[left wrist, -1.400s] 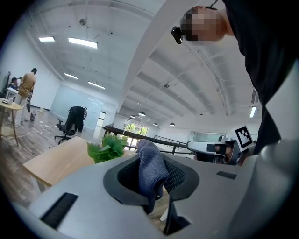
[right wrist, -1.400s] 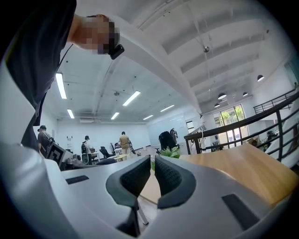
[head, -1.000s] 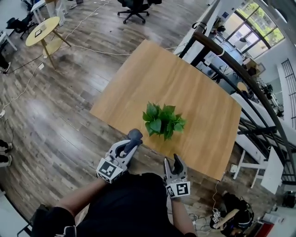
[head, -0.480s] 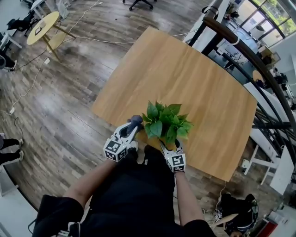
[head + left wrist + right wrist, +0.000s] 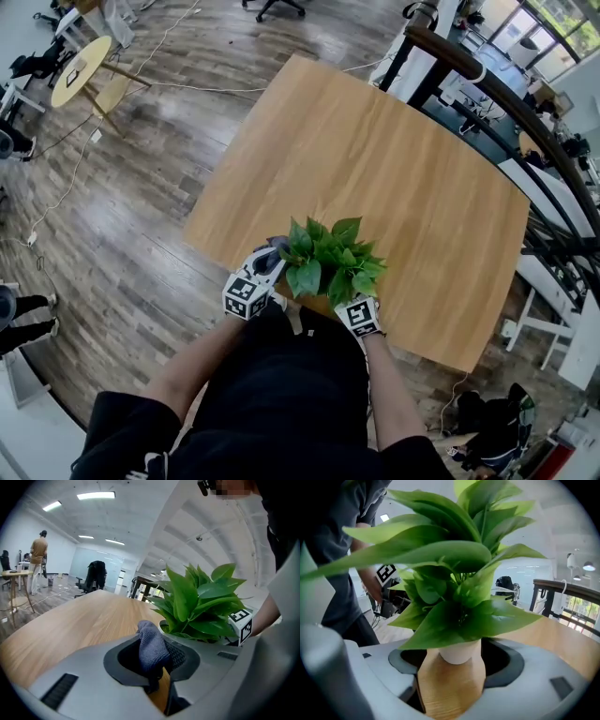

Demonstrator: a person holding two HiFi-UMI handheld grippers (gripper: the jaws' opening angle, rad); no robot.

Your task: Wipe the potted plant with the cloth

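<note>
A potted plant (image 5: 328,261) with broad green leaves stands near the wooden table's (image 5: 375,159) front edge. My left gripper (image 5: 272,253) is at the plant's left side, shut on a grey-blue cloth (image 5: 151,646) bunched between its jaws; the cloth's tip nearly reaches the leaves (image 5: 199,599). My right gripper (image 5: 359,314) is at the plant's near right, its tips hidden under leaves in the head view. In the right gripper view its jaws (image 5: 457,665) are opening, and the white pot (image 5: 459,652) stands between their tips with no pad pressing on it.
The table's near edge (image 5: 281,300) runs just under both grippers. A round yellow side table (image 5: 84,61) stands far left on the wood floor, with a dark railing (image 5: 506,94) at the right. A person (image 5: 37,559) stands far off in the left gripper view.
Both grippers moved forward and down from in front of the table to the plant's near sides. The cloth stayed in the left gripper.
</note>
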